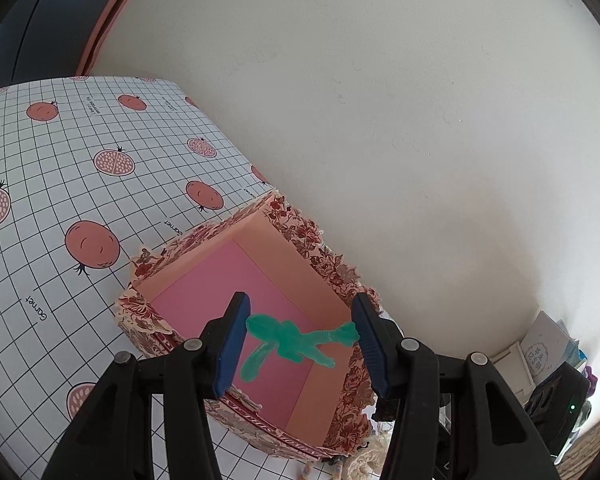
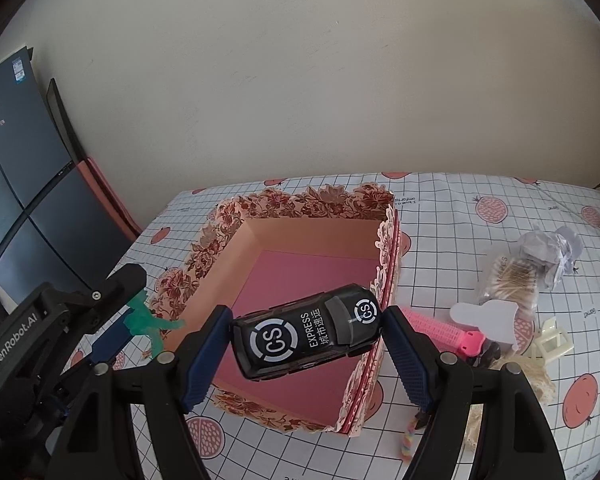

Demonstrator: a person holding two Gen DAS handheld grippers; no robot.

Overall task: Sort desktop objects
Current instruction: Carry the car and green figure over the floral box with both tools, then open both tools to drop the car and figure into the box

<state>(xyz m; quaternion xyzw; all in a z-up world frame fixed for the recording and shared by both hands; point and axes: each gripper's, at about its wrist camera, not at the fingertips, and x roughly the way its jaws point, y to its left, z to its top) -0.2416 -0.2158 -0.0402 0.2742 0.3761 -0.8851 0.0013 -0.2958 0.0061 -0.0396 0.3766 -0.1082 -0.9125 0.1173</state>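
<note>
A box with floral paper edges and a pink floor stands on the gridded tablecloth. My left gripper hovers over the box, its blue pads shut on a translucent green toy figure that spans the gap. From the right wrist, that left gripper and the green figure sit at the left rim of the box. My right gripper is shut on a black toy car marked "CS EXPRESS", held end to end above the box's floor.
Right of the box lie a pink hair roller, a white card, a bag of cotton swabs, crumpled paper and cream lace. A dark panelled appliance stands to the left, with a bare wall behind.
</note>
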